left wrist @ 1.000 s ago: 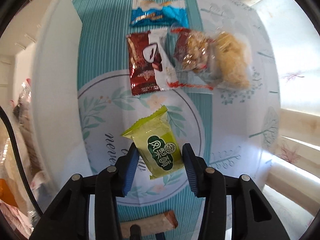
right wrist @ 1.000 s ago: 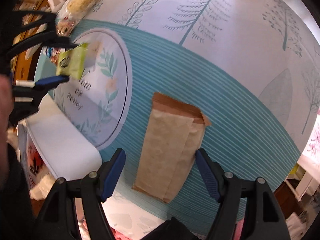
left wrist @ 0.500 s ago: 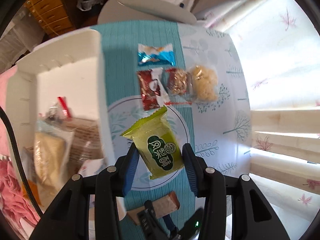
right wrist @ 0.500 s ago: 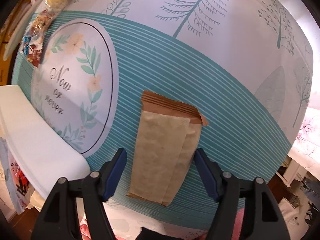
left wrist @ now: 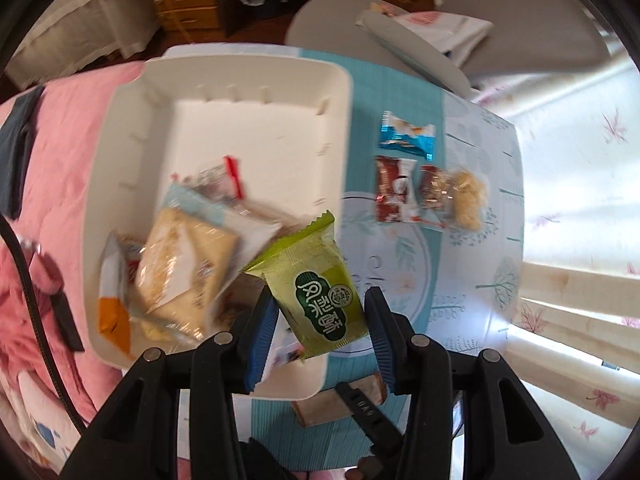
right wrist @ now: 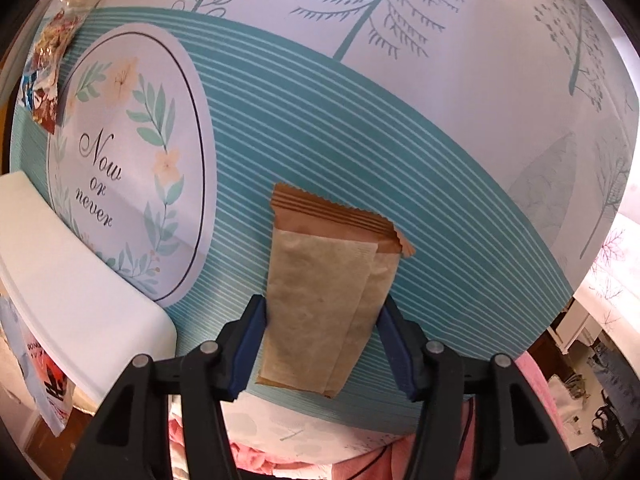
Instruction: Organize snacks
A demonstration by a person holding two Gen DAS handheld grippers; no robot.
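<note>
My left gripper [left wrist: 320, 332] is shut on a green snack packet [left wrist: 316, 284] and holds it high above the right edge of a white bin [left wrist: 224, 80] that holds several snacks. My right gripper [right wrist: 324, 340] has closed onto a brown paper packet [right wrist: 320, 292] lying on the teal tablecloth; both pads touch its sides. That packet also shows in the left wrist view [left wrist: 340, 400], under my other gripper.
A blue packet [left wrist: 406, 136], a dark red packet [left wrist: 390, 190] and clear-wrapped pastries [left wrist: 452, 196] lie in a group on the table beyond the bin. The bin's white corner [right wrist: 80, 304] is left of my right gripper. A pink bedspread [left wrist: 48, 184] lies beside the table.
My left gripper rose and swung left with the green packet, from over the table to over the bin's edge. My right gripper's jaws narrowed onto the brown packet.
</note>
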